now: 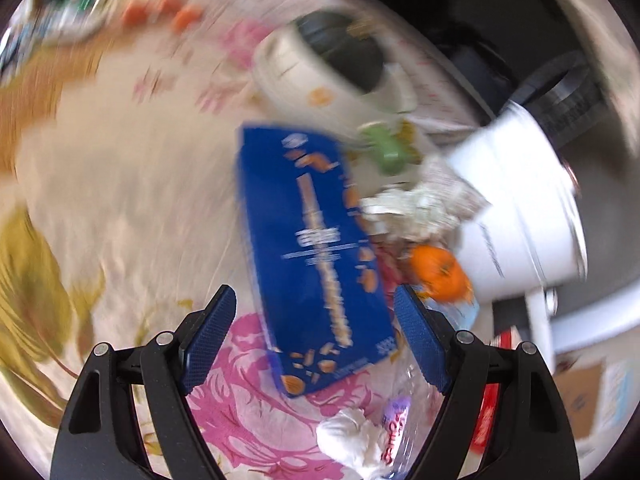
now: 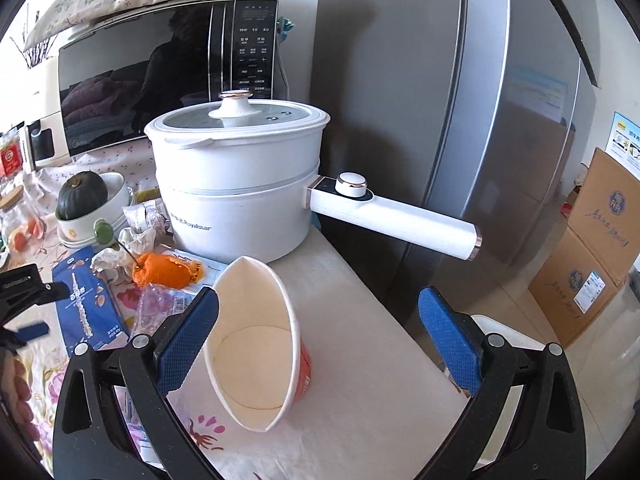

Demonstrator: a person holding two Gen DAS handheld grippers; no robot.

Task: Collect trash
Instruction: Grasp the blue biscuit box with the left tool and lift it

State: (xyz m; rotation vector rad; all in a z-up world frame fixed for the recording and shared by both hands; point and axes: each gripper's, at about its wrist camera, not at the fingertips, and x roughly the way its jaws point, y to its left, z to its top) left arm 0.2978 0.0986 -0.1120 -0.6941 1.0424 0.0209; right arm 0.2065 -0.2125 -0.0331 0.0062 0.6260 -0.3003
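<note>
Left gripper (image 1: 314,316): jaws are spread wide, nothing is gripped. A blue snack box (image 1: 310,252) is seen lying flat on the floral tablecloth (image 1: 120,208) between and ahead of the blue pads; no pad contact can be made out, and the left wrist view is blurred.

Right gripper (image 2: 320,320): jaws are held wide open. A crushed paper cup (image 2: 256,344) is seen lying on its side on the table, mouth toward the camera, just beside the left pad and well apart from the right one; whether that pad touches it cannot be told.

More trash is clustered next to the white electric pot (image 2: 240,184): orange peel (image 2: 162,270), crumpled paper (image 2: 134,240), a clear plastic wrapper (image 2: 160,308). In the left wrist view a white tissue wad (image 1: 352,436) is seen near the bottom edge.
</note>
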